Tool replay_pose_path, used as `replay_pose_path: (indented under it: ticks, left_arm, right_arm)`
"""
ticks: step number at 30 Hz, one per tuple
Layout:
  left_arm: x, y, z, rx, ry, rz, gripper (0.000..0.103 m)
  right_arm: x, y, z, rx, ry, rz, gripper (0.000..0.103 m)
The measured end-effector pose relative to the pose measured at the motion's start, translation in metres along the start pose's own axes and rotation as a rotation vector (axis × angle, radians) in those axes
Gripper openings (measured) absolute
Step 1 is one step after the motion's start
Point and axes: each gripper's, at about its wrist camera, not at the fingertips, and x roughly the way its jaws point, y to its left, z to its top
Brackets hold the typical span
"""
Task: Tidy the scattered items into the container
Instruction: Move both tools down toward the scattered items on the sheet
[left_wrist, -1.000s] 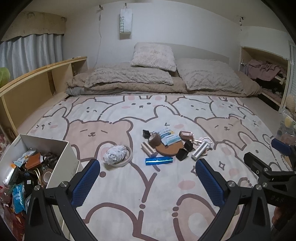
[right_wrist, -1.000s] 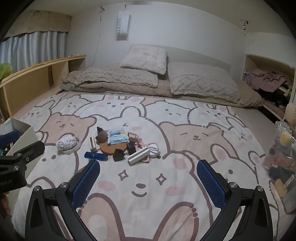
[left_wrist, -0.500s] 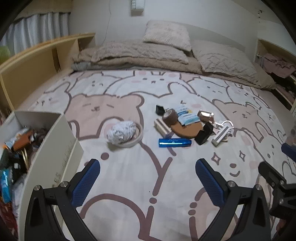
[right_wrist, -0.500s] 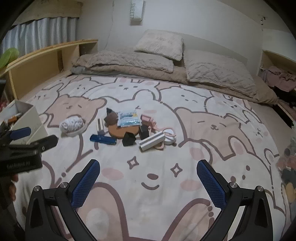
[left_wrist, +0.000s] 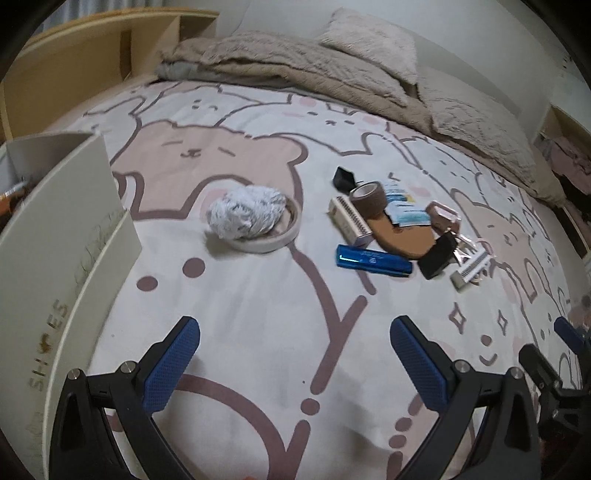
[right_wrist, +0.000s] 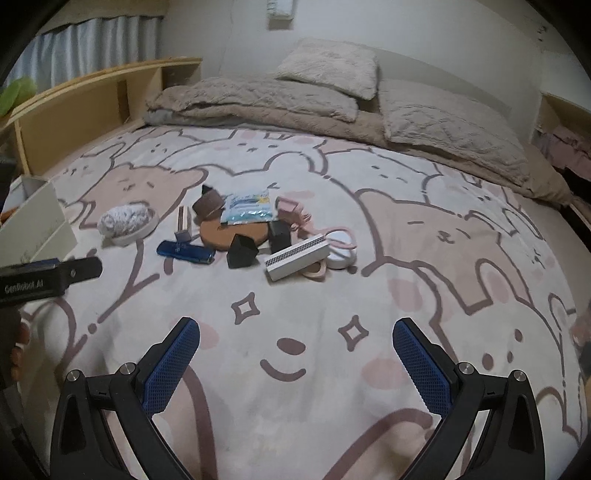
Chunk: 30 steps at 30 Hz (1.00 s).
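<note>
Scattered items lie on a bear-print bedspread: a grey-white cloth ball (left_wrist: 245, 212) in a beige ring, a blue tube (left_wrist: 373, 260), a roll of brown tape (left_wrist: 367, 198), a white comb box (right_wrist: 297, 257), a brown disc (right_wrist: 232, 236), a blue-white packet (right_wrist: 247, 209) and black clips (right_wrist: 242, 252). The white shoe box (left_wrist: 62, 258) stands at the left. My left gripper (left_wrist: 295, 365) hovers open, short of the tube. My right gripper (right_wrist: 295, 365) hovers open in front of the comb box. Neither holds anything.
Beige pillows and a folded blanket (right_wrist: 295, 96) lie at the head of the bed. A wooden shelf (right_wrist: 92, 103) runs along the left side. The other gripper (right_wrist: 48, 277) and a hand show at the left of the right wrist view.
Both grippers have moved forward and lower toward the pile of items, which now looks larger. The box has slid toward the left edge of the left wrist view. Both stay open.
</note>
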Motion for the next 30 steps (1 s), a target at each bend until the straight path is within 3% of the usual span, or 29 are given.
replay_pose_path:
  ticks: [7, 18, 26, 30]
  left_arm:
    - [0.017, -0.013, -0.005, -0.006, 0.020, -0.062, 0.103]
    - [0.052, -0.068, -0.007, 0.134, 0.064, -0.087, 0.103]
    - [0.076, -0.092, -0.008, 0.216, 0.080, -0.050, 0.103]
    - [0.085, -0.089, 0.000, 0.196, 0.066, -0.041, 0.103]
  right_arm:
    - [0.025, -0.003, -0.004, -0.022, 0.073, 0.059, 0.103]
    - [0.047, -0.027, -0.007, 0.031, 0.128, 0.081, 0.103]
    - [0.062, -0.035, -0.010, 0.021, 0.163, 0.053, 0.103]
    - [0.071, -0.036, -0.015, -0.006, 0.200, 0.102, 0.103]
